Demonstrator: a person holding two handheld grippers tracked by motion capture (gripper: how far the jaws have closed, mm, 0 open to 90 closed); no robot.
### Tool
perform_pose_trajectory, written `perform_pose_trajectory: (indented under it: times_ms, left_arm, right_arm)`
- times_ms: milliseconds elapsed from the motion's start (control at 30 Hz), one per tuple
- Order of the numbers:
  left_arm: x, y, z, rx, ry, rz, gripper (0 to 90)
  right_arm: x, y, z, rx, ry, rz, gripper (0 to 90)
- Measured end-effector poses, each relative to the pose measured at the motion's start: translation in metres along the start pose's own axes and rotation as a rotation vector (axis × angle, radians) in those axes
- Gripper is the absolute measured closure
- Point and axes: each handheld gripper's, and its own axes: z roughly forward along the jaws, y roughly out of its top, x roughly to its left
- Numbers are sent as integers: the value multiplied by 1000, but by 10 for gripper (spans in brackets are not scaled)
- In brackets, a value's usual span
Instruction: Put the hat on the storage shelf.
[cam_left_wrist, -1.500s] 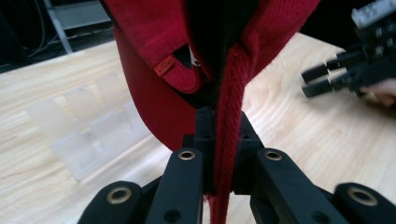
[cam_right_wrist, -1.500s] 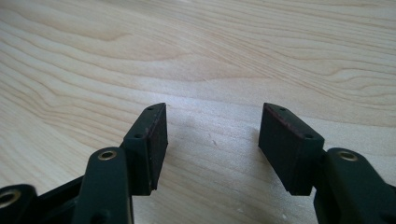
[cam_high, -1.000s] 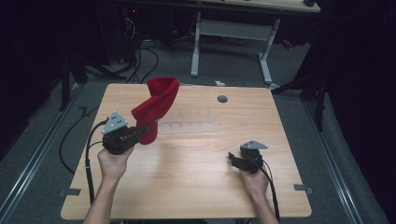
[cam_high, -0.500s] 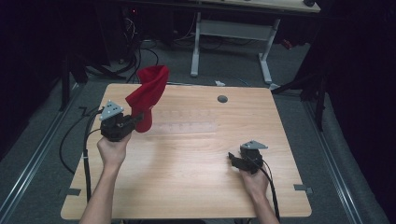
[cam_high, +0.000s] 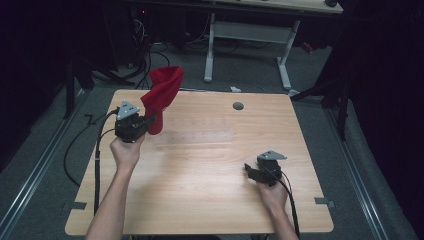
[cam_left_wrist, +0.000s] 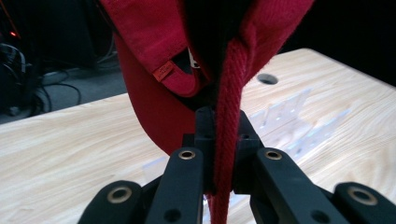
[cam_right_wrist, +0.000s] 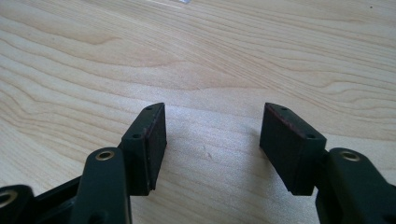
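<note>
High view: a red cap (cam_high: 161, 95) is held clear of the wooden table (cam_high: 200, 200) by the left gripper (cam_high: 145, 124), above the table's left half, nearer the far left corner than the near edge. In the left gripper view the jaws are seen clamped tight on a thick stitched edge of the cap (cam_left_wrist: 229, 116), with the crown hanging open above them and a small orange tag showing inside; nothing of the cap rests on the wood. A clear plastic rack (cam_high: 197, 131) lies flat just beside the gripper, toward the table's middle, and nothing is set on it. The right gripper (cam_high: 252, 172) is held low over the near right part of the table, and in the right gripper view (cam_right_wrist: 212, 149) its jaws stand wide apart with only bare wood between them.

As a judgement, the pick-up is done: the cap is grasped and lifted. What is left appears to be the carrying and the setting down, whether on the rack or elsewhere cannot be told, and then the release. The right gripper has no part in the work yet.
</note>
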Motion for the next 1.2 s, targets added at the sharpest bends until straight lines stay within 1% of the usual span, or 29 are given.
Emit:
perform_pose_trajectory:
  times_ms: [100, 167, 300, 400, 467, 500, 533, 600, 733, 800, 900, 1000, 1033, 1100, 1200]
  left_arm:
    - [5, 0, 4, -8, -1, -21, 847]
    - [7, -1, 5, -13, -5, -26, 847]
    - [9, -3, 7, -9, -2, -18, 847]
    - [11, -8, 9, -9, 7, -24, 846]
    - [13, -15, 10, 1, 16, -24, 846]
    - [15, -18, 10, -3, 20, -31, 845]
    - [15, -18, 10, -9, 23, -43, 845]
    - [17, -19, 9, -17, 24, -54, 845]
    - [17, -22, 9, -22, 22, -52, 843]
    - [17, -24, 9, -13, 28, -48, 842]
    - [20, -26, 7, -7, 35, -65, 842]
    - [23, -32, 8, 19, 53, -63, 840]
    - [25, -34, 8, 23, 56, -69, 838]
    - [26, -36, 6, 31, 54, -82, 839]
    - [28, -38, 4, 45, 50, -74, 839]
  right_arm:
    - [0, 0, 0, 0, 0, -1, 414]
    - [1, 0, 0, 1, -1, 1, 414]
    - [0, 0, 0, 0, -1, -1, 414]
    - [0, 0, 0, 1, 0, 2, 412]
    - [-1, 0, 0, -1, 9, 13, 411]
    - [-1, 0, 0, -1, 10, 14, 411]
    - [-1, 0, 0, -1, 9, 14, 411]
    - [0, 0, 0, 0, 8, 10, 409]
    - [1, 0, 0, 1, 2, 0, 408]
    - [1, 0, 0, 2, 1, 3, 408]
    - [1, 0, 0, 2, 0, 2, 408]
    - [1, 0, 0, 2, -1, -1, 406]
    - [1, 0, 0, 2, -1, -1, 405]
    - [1, 0, 0, 2, 0, -2, 404]
    - [1, 0, 0, 2, -1, 0, 404]
